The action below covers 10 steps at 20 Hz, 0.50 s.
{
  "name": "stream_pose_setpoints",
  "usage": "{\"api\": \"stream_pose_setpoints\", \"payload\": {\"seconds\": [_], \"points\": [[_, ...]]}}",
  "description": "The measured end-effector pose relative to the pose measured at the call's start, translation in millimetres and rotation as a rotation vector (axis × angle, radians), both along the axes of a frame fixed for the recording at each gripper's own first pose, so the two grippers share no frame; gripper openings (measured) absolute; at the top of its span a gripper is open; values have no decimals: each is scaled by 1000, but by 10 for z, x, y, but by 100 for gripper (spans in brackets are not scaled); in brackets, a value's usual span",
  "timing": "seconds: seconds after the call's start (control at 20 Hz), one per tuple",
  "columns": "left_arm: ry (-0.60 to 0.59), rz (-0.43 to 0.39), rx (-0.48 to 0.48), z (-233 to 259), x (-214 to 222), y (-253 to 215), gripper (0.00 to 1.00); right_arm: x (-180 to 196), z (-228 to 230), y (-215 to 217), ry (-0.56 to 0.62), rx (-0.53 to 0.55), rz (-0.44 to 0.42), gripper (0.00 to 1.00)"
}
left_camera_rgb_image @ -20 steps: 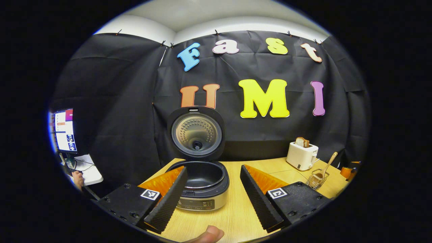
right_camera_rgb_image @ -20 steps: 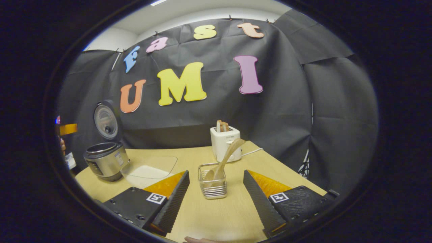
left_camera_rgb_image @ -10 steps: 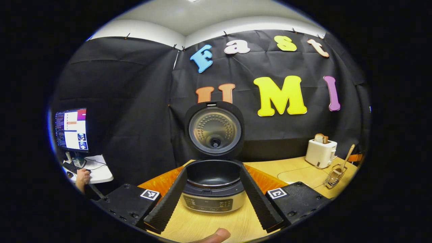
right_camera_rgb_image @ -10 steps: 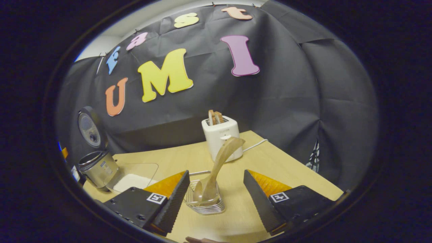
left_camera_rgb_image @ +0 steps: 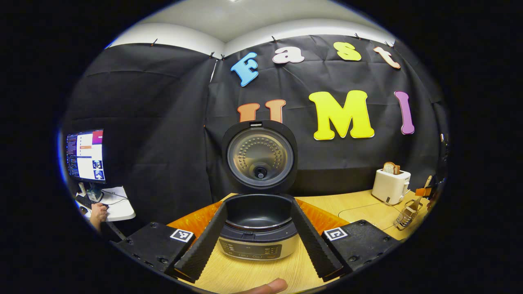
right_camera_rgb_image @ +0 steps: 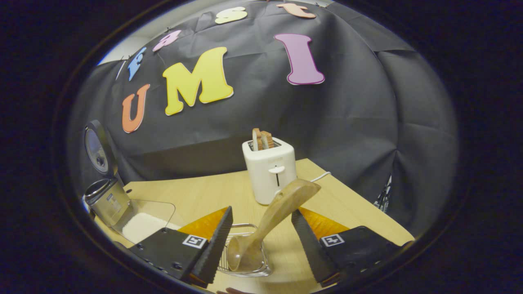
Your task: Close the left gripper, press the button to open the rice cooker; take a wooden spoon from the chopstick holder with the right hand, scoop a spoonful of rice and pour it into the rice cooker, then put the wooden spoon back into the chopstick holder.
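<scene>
The rice cooker (left_camera_rgb_image: 256, 241) stands on the wooden table with its lid (left_camera_rgb_image: 260, 157) raised and its dark pot bare inside. My left gripper (left_camera_rgb_image: 258, 203) is open, a finger showing on each side of the cooker's front. In the right gripper view the wooden spoon (right_camera_rgb_image: 282, 204) stands bowl down in the wire chopstick holder (right_camera_rgb_image: 264, 267), handle leaning up to the right. My right gripper (right_camera_rgb_image: 261, 212) is open, and the handle rises between its fingers without either one pressing on it. A clear container of rice (right_camera_rgb_image: 141, 222) lies beside the cooker (right_camera_rgb_image: 104, 200).
A white toaster (right_camera_rgb_image: 269, 167) holding bread slices stands just behind the holder, its cord trailing right. From the left gripper view, the toaster (left_camera_rgb_image: 390, 185) and holder (left_camera_rgb_image: 406, 212) sit far right. A monitor (left_camera_rgb_image: 86, 157) and a person's hand (left_camera_rgb_image: 98, 212) are off the table's left.
My right gripper has come forward and lower over the holder, so the spoon handle now stands between its fingers. My left gripper swung to centre on the open cooker, then held there.
</scene>
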<state>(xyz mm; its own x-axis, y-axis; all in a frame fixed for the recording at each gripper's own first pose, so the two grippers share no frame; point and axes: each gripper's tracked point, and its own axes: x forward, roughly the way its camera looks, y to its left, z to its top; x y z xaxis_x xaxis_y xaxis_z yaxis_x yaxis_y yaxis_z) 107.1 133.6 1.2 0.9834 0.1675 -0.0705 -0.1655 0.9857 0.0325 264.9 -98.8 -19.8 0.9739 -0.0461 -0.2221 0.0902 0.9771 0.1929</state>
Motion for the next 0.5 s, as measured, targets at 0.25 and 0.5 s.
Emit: {"api": "stream_pose_setpoints", "payload": {"seconds": [0.25, 0.5], "points": [[-9, -25, 36, 17, 13, -41, 100, 86, -38, -6, 25, 18, -10, 51], [-6, -36, 61, -31, -2, -51, 95, 110, -61, -6, 59, 35, -11, 25]]}}
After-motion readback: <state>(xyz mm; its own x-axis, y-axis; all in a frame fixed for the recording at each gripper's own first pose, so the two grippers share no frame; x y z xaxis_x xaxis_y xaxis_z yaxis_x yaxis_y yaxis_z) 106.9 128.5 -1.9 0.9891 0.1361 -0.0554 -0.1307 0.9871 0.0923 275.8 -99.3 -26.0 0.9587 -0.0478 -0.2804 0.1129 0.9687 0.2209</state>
